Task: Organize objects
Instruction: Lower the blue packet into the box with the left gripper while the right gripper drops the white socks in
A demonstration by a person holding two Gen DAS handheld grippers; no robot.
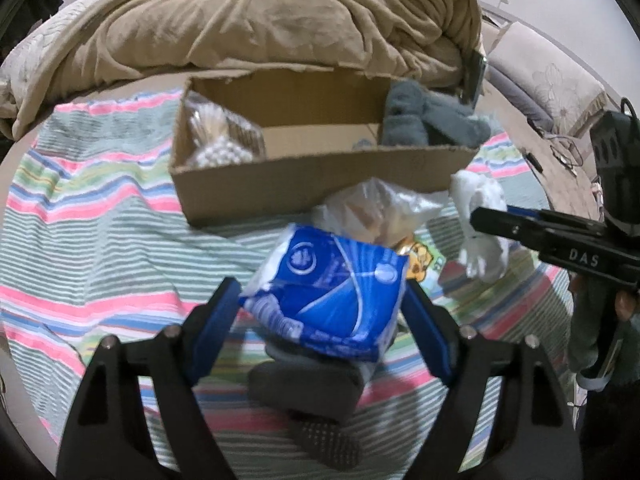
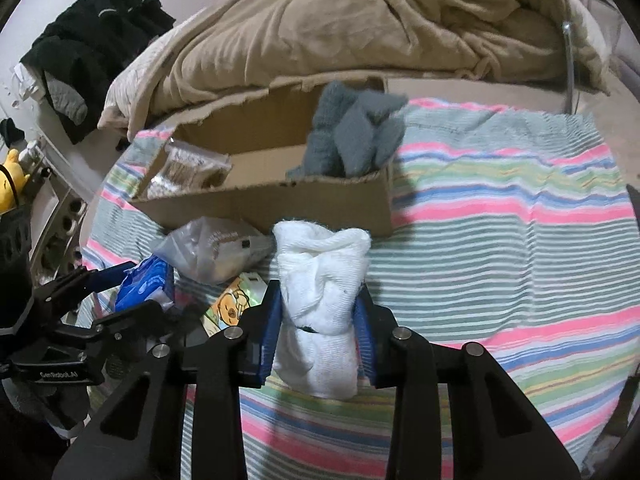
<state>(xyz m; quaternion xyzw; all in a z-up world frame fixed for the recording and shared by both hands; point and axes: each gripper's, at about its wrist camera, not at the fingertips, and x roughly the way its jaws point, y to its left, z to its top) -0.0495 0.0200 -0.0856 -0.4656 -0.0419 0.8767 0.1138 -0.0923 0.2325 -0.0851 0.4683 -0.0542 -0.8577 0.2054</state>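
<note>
Tissues: the left claw (image 1: 320, 300) grips a blue tissue pack (image 1: 328, 288) above the striped bedspread (image 1: 100, 248), near the cardboard box (image 1: 312, 184). Right view: the right claw (image 2: 320, 320) pinches a white sock roll (image 2: 320, 300) before that box.

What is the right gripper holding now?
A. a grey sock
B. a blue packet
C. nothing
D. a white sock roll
D: in the right wrist view the right gripper has its blue pads pressed on both sides of the white sock roll, above the striped cloth.
</note>
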